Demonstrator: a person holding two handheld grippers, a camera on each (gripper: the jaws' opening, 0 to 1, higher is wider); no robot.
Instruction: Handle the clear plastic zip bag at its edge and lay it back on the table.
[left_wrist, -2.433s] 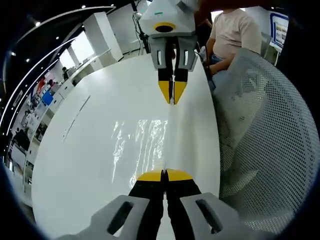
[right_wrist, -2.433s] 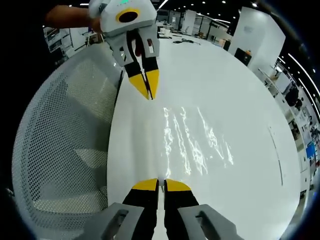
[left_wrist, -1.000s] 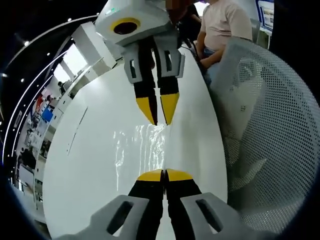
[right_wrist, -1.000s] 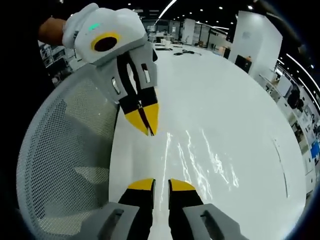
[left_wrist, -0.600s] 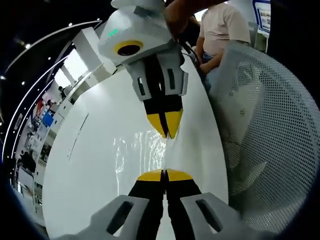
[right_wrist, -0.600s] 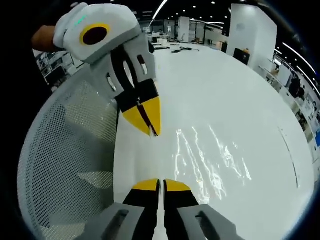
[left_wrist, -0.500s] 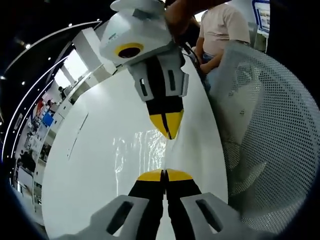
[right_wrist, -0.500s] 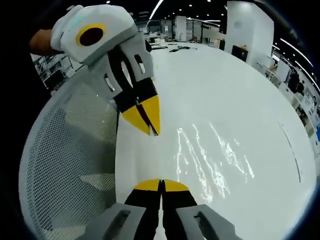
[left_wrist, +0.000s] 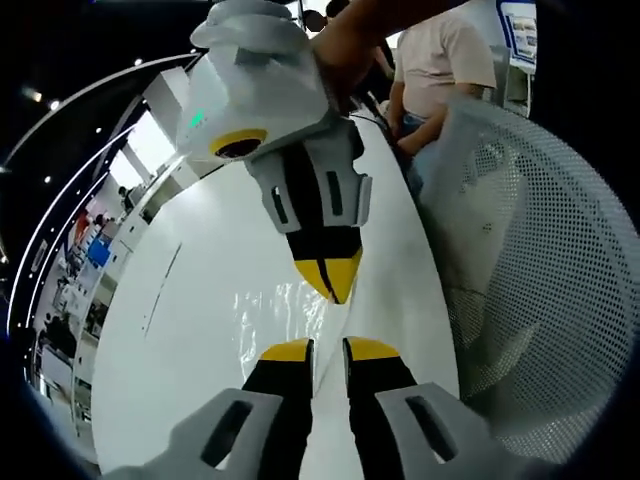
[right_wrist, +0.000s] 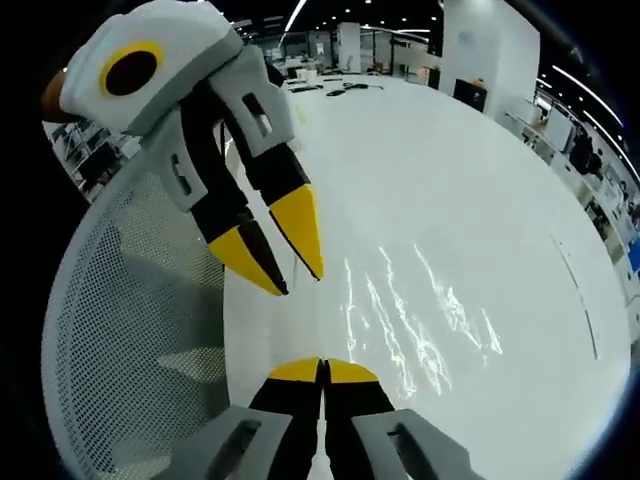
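We see the clear plastic zip bag (left_wrist: 285, 310) lying flat on the white table (left_wrist: 190, 330), shiny and wrinkled, just past the tips of both grippers. In the right gripper view the bag (right_wrist: 410, 325) shows as bright wavy lines at about 2 o'clock from the near tips.

In the left gripper view, the left gripper (left_wrist: 328, 349) comes up from 6 o'clock. Its yellow tips stand a little apart with a gap between them, and we see nothing held there. At 12 o'clock from it, the right gripper (left_wrist: 332, 282) points down at it, and its tips are pressed together on the bag's edge, as far as we can tell.

In the right gripper view, the right gripper (right_wrist: 321, 371) has its tips pressed tight together. The left gripper (right_wrist: 285, 265) hangs at 11 o'clock with its tips spread apart.

A white mesh chair (left_wrist: 530, 270) sits at 3 o'clock in the left gripper view. A person in a light shirt (left_wrist: 440, 60) stands at 1 o'clock, beyond the table
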